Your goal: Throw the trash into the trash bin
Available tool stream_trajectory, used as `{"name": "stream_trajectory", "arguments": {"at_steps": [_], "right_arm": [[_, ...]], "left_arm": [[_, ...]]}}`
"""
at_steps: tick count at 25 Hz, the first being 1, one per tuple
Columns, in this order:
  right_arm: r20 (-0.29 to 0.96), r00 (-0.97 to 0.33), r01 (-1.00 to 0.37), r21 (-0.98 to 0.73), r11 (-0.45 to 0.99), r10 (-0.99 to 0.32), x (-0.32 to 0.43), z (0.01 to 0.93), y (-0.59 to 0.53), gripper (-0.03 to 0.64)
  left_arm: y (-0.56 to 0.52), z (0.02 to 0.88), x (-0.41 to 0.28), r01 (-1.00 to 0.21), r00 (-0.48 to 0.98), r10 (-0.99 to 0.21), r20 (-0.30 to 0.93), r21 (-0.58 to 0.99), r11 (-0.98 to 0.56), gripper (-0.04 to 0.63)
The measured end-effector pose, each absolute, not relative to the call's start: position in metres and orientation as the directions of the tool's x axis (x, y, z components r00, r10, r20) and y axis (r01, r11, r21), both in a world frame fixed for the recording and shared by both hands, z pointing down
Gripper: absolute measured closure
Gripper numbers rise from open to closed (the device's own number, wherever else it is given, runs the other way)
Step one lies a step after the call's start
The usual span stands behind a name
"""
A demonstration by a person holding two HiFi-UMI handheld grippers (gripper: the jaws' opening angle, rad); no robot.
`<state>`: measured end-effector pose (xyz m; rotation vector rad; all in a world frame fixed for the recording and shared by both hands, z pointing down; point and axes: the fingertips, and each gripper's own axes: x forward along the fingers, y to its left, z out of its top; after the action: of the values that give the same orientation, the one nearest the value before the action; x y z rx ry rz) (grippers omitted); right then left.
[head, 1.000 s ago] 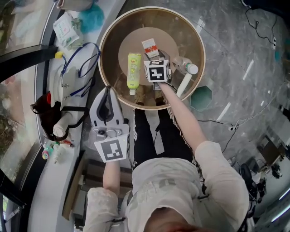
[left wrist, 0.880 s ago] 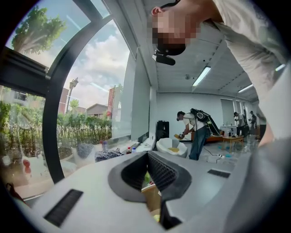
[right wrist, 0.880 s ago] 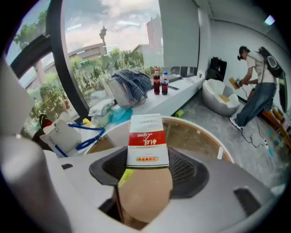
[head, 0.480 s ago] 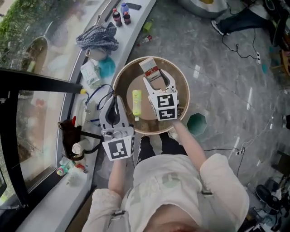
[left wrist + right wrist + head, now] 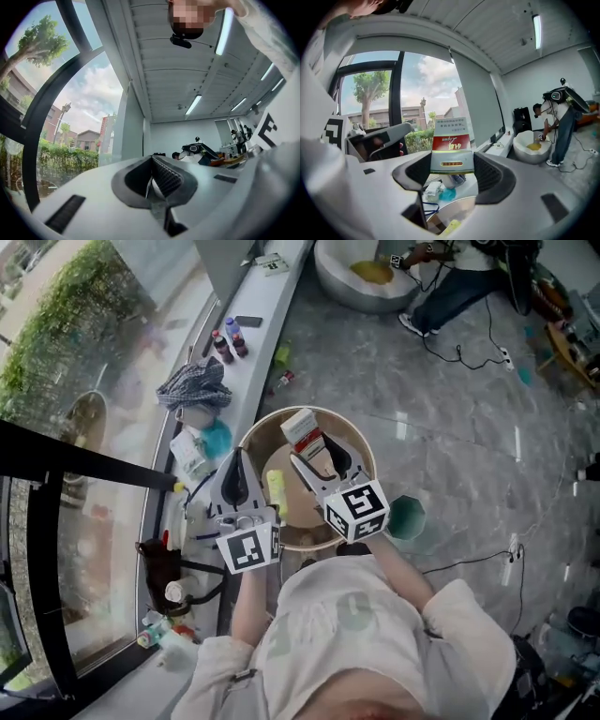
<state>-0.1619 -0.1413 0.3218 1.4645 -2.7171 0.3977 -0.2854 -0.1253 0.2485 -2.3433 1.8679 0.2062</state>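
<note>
Carton (image 5: 451, 140) was pinched at its lower end between right gripper's (image 5: 451, 163) jaws, above round brown tub (image 5: 366, 442). Left gripper's (image 5: 153, 180) jaws were pressed together, holding nothing.

A red-and-white carton (image 5: 303, 430) stands upright, clamped in the right tongs (image 5: 323, 454), at the round bench's (image 5: 261, 439) 12 o'clock. A yellow-green bottle (image 5: 277, 491) lies at 9. The teal trash bin (image 5: 407, 517) stands on the floor at 4.

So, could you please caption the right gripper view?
Right gripper shut on a red-and-white Liqun box, window behind.
</note>
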Motion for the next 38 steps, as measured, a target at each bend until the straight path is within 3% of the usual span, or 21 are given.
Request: {"name": "stream_trajectory", "arguments": {"at_steps": [11, 21, 25, 29, 38], "right_arm": [[0.126, -0.408, -0.900, -0.224, 0.375, -0.904, -0.097, 0.312, -0.152, 0.334], [0.204, 0.008, -0.965, -0.254, -0.061, -0.979, 0.111, 0.350, -0.102, 0.334], [0.276, 0.212, -0.925, -0.252, -0.284, -0.937, 0.200, 0.390, -0.052, 0.334], [0.358, 0.330, -0.873, -0.236, -0.426, -0.874, 0.275, 0.445, -0.005, 0.334], [0.633, 0.344, -0.788, -0.207, -0.580, -0.693, 0.319, 0.629, 0.067, 0.334]], "left_arm": [[-0.135, 0.270, -0.216, -0.921, 0.381, -0.916, -0.128, 0.040, -0.388, 0.583], [-0.132, 0.305, -0.022, -0.678, 0.732, -0.681, -0.030, 0.058, -0.732, 0.583], [-0.119, 0.320, 0.062, -0.537, 0.843, -0.538, -0.004, 0.046, -0.842, 0.584], [-0.098, 0.345, 0.135, -0.445, 0.896, -0.444, 0.022, 0.047, -0.894, 0.583], [-0.063, 0.417, 0.198, -0.355, 0.926, -0.340, 0.161, 0.077, -0.932, 0.583]]}}
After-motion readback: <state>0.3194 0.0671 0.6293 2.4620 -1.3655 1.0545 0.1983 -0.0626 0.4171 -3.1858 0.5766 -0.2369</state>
